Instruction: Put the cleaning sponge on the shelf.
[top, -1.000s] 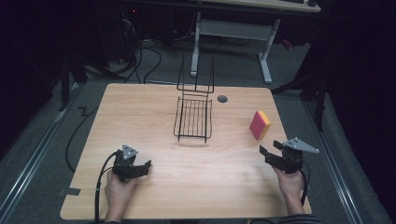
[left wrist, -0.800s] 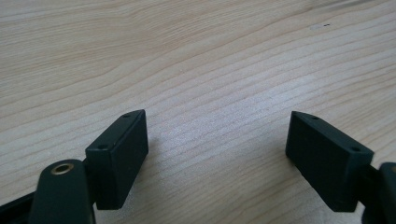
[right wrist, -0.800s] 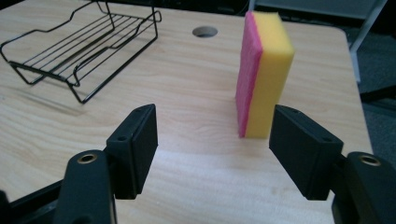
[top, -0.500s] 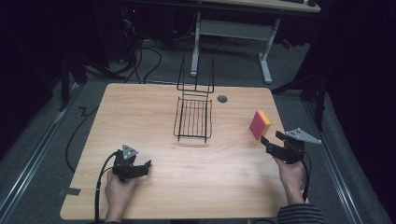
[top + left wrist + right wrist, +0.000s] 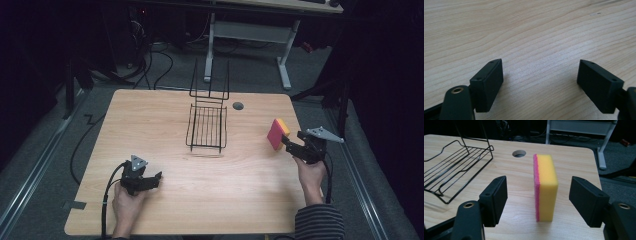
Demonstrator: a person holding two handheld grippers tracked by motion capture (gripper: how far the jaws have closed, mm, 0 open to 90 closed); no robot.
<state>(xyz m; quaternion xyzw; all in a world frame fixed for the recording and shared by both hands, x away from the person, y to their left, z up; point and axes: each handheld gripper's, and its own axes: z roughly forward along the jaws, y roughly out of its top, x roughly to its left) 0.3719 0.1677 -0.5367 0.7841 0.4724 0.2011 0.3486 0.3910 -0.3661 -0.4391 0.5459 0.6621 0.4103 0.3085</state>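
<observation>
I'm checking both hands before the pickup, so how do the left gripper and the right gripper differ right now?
The left gripper sits near the table's front edge, over bare wood; the right gripper is at the sponge, which stands on edge ahead of its open jaws, untouched. Both are open, each held in one hand.

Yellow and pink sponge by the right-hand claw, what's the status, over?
Right gripper open, jaws either side of upright yellow and pink sponge, not touching. Left gripper open, low over wooden table. Black wire rack off to the side, path clear.
</observation>
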